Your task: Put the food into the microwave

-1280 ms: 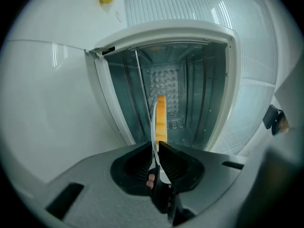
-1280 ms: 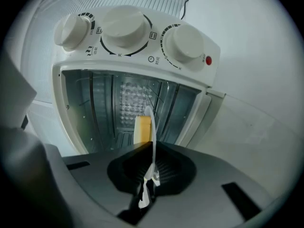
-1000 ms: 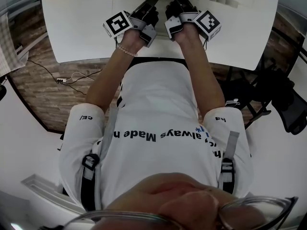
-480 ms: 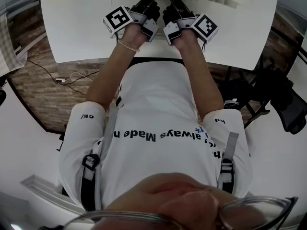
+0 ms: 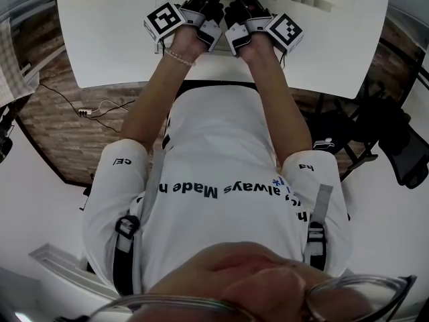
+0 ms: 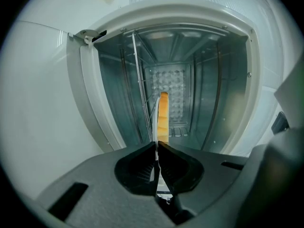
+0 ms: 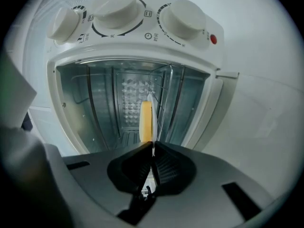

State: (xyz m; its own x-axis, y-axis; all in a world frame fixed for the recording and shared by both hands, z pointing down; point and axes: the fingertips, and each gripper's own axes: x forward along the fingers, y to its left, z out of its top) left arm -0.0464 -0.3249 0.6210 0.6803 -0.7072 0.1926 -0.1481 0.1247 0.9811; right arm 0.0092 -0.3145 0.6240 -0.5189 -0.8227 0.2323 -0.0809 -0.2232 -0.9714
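Jaws clenched on the plate point(image 6: 155, 125), your left gripper point(image 6: 156, 146) and right gripper point(image 7: 152, 148) have moved farther, bringing the food point(image 6: 163, 115) to the microwave point(image 7: 142, 49) mouth.

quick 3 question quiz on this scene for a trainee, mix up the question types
1. True or false: the microwave stands open.
2. The left claw and right claw are each shut on: A) a fork B) the plate rim C) nothing.
3. How many knobs sit on the microwave's panel?
Key: 1 true; 2 B; 3 three.
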